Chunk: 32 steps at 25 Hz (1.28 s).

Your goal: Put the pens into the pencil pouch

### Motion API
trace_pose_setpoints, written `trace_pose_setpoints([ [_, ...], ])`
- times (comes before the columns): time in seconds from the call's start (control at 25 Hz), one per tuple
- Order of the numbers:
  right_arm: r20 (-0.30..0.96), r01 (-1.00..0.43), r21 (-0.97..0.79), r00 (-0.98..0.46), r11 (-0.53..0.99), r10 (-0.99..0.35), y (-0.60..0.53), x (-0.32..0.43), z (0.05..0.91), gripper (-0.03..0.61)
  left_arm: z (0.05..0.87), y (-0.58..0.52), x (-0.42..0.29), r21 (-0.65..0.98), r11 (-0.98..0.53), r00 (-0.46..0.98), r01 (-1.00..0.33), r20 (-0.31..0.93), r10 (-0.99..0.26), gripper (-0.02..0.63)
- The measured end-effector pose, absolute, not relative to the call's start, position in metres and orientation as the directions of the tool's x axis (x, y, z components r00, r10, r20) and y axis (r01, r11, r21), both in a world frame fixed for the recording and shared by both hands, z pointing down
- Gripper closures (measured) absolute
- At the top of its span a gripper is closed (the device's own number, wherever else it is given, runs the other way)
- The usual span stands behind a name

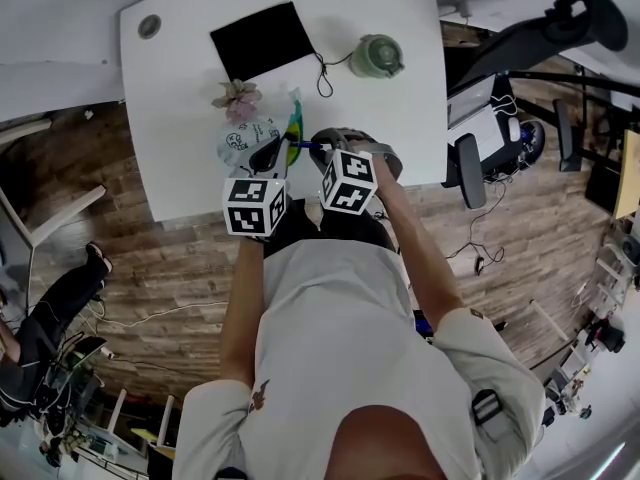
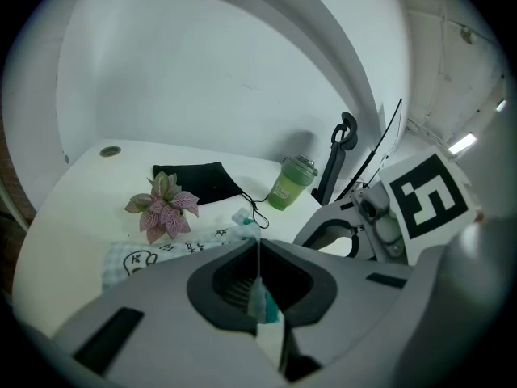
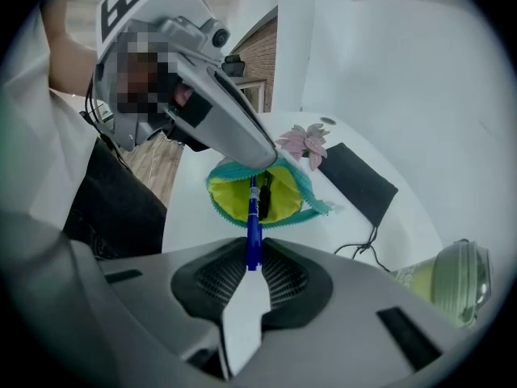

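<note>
A pencil pouch (image 1: 262, 140) with cartoon print, teal zip and yellow lining lies near the front edge of the white table (image 1: 190, 78). Its mouth (image 3: 257, 194) gapes open, and a dark pen (image 3: 264, 189) lies inside. My left gripper (image 2: 260, 291) is shut on the pouch's teal zip edge (image 2: 262, 301), holding it up. A blue pen (image 3: 254, 226) is clamped in my right gripper (image 3: 252, 267), its far tip over the open mouth of the pouch. In the head view both grippers (image 1: 255, 205) (image 1: 349, 180) meet at the table's front edge by the pouch.
A small pink-leaved plant (image 1: 238, 98) stands just behind the pouch. A black cloth bag (image 1: 263, 39) with a cord lies at the back, and a green lidded cup (image 1: 376, 57) stands to its right. Desk chair and cables are on the right floor.
</note>
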State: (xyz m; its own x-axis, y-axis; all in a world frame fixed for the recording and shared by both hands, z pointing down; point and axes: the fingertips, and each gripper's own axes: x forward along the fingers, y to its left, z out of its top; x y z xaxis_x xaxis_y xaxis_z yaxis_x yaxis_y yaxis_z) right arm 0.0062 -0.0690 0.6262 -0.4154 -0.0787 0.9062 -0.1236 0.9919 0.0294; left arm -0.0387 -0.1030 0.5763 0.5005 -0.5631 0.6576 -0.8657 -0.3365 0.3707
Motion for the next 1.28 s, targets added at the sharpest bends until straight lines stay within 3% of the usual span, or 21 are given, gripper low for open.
trace_pose_setpoints([
  [0.6,0.847,-0.119,0.022,-0.526,0.993,-0.082,-0.079,-0.041,0.623,0.518,0.569,-0.105,-0.04,0.436,-0.328,0.543,-0.838,0.612,-0.575,0.61],
  [1.04,0.796,-0.202,0.038,-0.587,0.979,-0.152,-0.088,-0.048,0.63,0.512,0.572,-0.11,-0.041,0.432,-0.338,0.547,-0.836,0.617,-0.565,0.609],
  [1.28,0.797,-0.233,0.03,-0.582,0.972,-0.164,-0.089,-0.039,0.631,0.465,0.579,-0.109,-0.038,0.4,-0.37,0.545,-0.839,0.635,-0.547,0.609],
])
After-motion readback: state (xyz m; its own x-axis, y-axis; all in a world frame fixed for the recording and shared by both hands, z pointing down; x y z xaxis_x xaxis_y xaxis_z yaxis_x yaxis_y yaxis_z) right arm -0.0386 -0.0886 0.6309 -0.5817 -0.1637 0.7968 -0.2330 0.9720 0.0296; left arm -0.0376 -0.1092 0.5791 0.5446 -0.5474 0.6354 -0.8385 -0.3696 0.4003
